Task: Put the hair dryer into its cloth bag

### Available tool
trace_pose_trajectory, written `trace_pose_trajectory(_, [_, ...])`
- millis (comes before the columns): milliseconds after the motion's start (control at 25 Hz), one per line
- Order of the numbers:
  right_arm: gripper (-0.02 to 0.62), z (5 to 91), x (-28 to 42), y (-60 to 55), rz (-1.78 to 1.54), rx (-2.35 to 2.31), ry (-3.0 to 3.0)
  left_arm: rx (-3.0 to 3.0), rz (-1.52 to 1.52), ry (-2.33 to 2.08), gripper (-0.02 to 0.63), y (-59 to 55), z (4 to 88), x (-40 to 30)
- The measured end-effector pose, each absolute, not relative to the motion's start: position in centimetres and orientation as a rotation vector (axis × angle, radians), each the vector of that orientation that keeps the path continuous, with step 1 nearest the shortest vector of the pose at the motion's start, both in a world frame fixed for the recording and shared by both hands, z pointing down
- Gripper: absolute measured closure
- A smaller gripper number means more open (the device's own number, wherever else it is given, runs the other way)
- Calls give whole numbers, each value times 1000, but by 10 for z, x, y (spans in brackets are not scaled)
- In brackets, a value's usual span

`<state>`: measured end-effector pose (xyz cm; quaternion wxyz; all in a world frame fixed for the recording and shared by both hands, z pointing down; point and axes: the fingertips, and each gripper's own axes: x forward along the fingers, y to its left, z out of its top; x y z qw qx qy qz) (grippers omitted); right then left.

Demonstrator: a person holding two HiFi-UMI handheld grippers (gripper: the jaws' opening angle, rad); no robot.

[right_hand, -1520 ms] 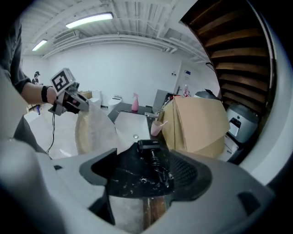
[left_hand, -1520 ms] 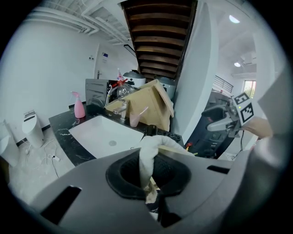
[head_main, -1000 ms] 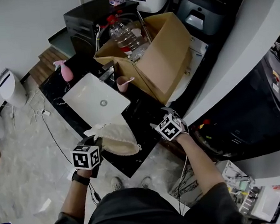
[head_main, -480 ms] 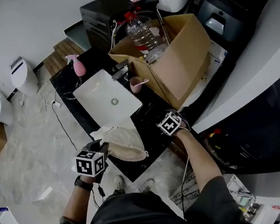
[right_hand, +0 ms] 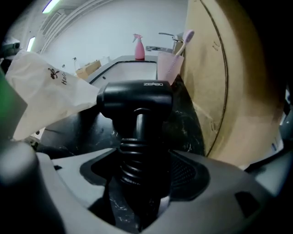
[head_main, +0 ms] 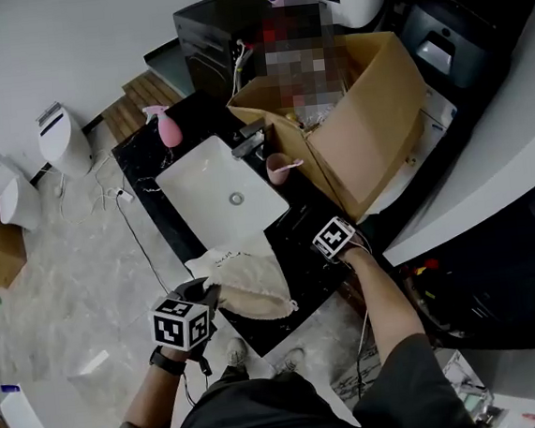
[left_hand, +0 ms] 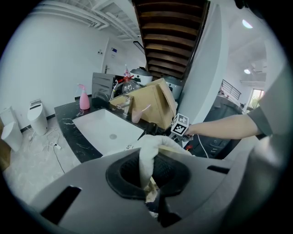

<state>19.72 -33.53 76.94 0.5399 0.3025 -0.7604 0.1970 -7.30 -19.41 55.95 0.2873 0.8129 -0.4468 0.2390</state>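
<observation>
The beige cloth bag (head_main: 247,282) lies on the front end of the black counter (head_main: 300,222). My left gripper (head_main: 200,299) is shut on the bag's near edge, and a fold of cloth (left_hand: 147,157) rises between its jaws (left_hand: 153,201). The black hair dryer (right_hand: 136,99) stands upright in the right gripper view. My right gripper (right_hand: 138,194) is shut on the ribbed lower end of its handle. In the head view the right gripper (head_main: 335,240) hangs just right of the bag and hides the dryer. The bag (right_hand: 50,97) sits close on the dryer's left.
A white sink (head_main: 220,187) is set into the counter behind the bag. A pink cup with a toothbrush (head_main: 281,167) and a large open cardboard box (head_main: 361,115) stand to its right. A pink spray bottle (head_main: 167,125) stands at the far end.
My right gripper has come down with the hair dryer, closer to the counter and the bag. The left gripper has kept its hold on the bag in place.
</observation>
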Motion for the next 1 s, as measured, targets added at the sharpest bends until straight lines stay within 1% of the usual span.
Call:
trace_pose_trajectory(120, [252, 773, 200, -335, 554, 691, -1818, 2165, 634, -1190, 600, -194, 560, -76])
trace_pose_trajectory(280, [261, 773, 200, -337, 558, 682, -1812, 2155, 635, -1185, 600, -192, 564, -78])
trace_pose_trajectory(320, [284, 773, 201, -338, 559, 689, -1811, 2154, 634, -1182, 600, -191, 564, -78])
trace_pose_trajectory(360, [331, 772, 201, -339, 557, 695, -1811, 2154, 634, -1179, 600, -191, 565, -78])
trace_pose_trajectory(600, [345, 771, 200, -335, 564, 699, -1786, 2154, 626, -1163, 600, -188, 566, -77])
trace_pose_trajectory(840, [351, 756, 197, -317, 766, 698, -1827, 2165, 617, -1163, 600, -193, 564, -78])
trace_pose_trajectory(1000, [351, 750, 204, -297, 818, 675, -1818, 2164, 608, -1161, 600, -195, 566, -79])
